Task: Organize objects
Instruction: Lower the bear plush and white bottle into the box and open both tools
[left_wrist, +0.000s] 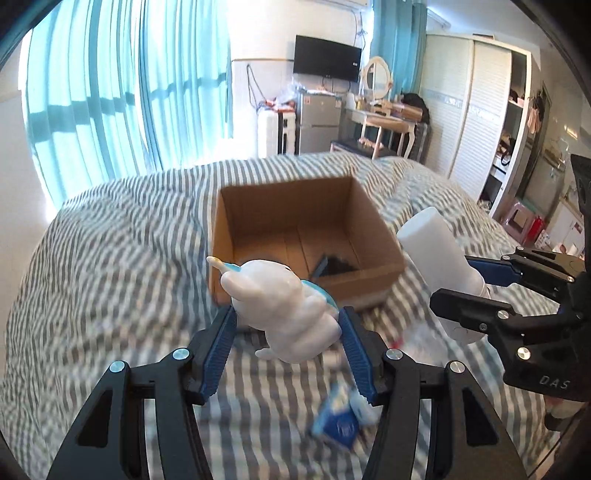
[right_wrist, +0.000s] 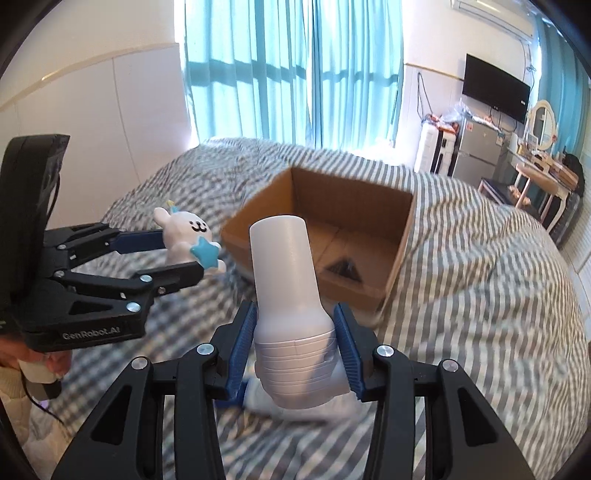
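The left tool (left_wrist: 288, 332), marked "GenRobot.AI", grips a white bunny figurine (left_wrist: 280, 310) above a striped bed (left_wrist: 110, 258). The right tool (right_wrist: 295, 347), marked "DAS", clamps a white bottle (right_wrist: 288, 280). Both hover just before an open cardboard box (left_wrist: 306, 221) holding a dark object (left_wrist: 334, 266). A blurred blue packet (left_wrist: 338, 421) lies below.

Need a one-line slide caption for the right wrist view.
Right gripper holds a white bottle near an open cardboard box; left gripper holds a bunny figurine.
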